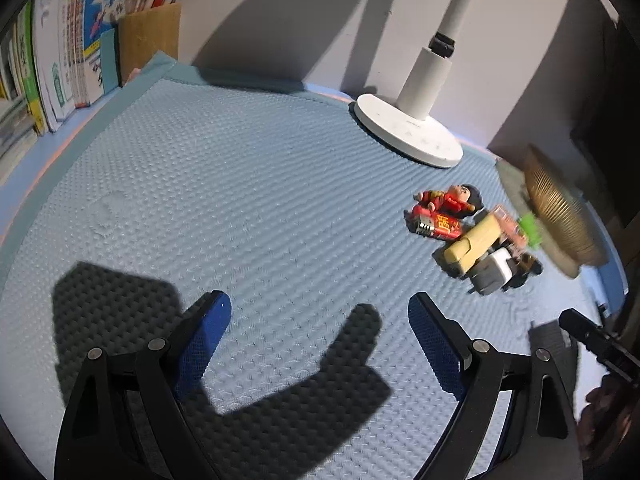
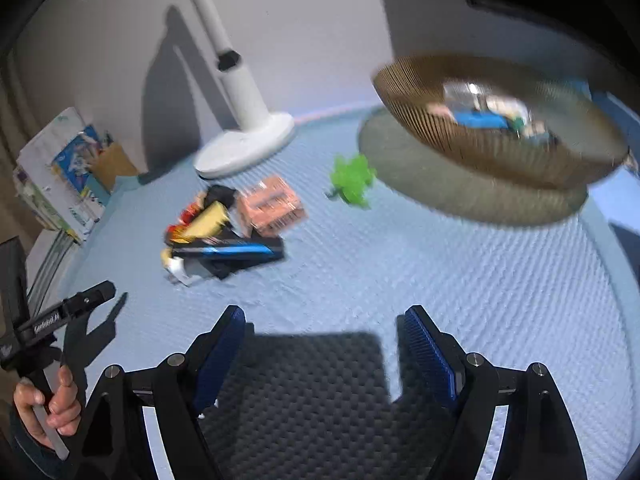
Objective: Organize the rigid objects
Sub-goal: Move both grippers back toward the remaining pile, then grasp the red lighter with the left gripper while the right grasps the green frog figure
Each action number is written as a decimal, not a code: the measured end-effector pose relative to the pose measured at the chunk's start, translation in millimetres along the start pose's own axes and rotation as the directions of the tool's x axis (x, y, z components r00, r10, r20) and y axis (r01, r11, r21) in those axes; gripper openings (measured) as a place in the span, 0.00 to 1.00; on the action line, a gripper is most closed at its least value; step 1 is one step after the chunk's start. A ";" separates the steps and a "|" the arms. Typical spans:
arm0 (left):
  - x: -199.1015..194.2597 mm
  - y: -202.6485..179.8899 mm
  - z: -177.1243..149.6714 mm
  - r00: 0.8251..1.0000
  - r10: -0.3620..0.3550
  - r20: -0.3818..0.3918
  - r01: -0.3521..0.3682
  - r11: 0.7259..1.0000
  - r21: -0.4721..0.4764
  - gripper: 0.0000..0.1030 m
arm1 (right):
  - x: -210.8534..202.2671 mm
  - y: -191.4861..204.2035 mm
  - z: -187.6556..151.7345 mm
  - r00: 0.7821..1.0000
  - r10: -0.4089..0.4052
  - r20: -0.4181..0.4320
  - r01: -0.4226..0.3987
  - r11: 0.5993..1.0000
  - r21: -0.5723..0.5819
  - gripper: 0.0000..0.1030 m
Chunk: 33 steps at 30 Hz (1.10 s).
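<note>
Left wrist view: left tongs (image 1: 320, 340) spread wide, gripping nothing, low centre over blue mat (image 1: 240, 200). Toy pile (image 1: 472, 236) at right, lamp base (image 1: 408, 130) above it.

Right wrist view: right tongs (image 2: 324, 348) agape, empty. Pile (image 2: 228, 232) centre-left; green toy (image 2: 352, 180) apart; blurred wicker basket (image 2: 500, 128) upper right, apparently holding items.
</note>
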State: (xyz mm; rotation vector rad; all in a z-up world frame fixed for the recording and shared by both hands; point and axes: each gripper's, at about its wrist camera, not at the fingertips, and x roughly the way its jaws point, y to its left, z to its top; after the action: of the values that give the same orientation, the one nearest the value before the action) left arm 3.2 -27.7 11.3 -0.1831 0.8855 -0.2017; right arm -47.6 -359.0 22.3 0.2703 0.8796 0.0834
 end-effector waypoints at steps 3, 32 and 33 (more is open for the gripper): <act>-0.4 -8.0 -1.2 1.000 -0.010 0.002 0.009 0.999 0.043 0.87 | -0.4 -5.9 1.8 1.000 0.007 0.014 -0.008 0.999 0.031 0.78; 8.0 -36.0 20.0 0.997 0.050 -0.066 -0.034 0.976 0.217 0.88 | 8.1 6.5 2.4 0.999 -0.035 -0.029 0.034 0.999 -0.033 0.88; 8.0 -44.3 28.4 0.997 0.064 -0.049 -0.048 0.960 0.275 0.89 | 8.1 5.1 3.2 0.999 -0.028 -0.032 0.027 0.999 -0.026 0.88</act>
State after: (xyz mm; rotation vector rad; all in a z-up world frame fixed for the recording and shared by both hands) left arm 26.0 -70.3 33.7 0.1059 0.9089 -0.2750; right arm -39.8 -353.3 19.6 0.2333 0.9134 0.0734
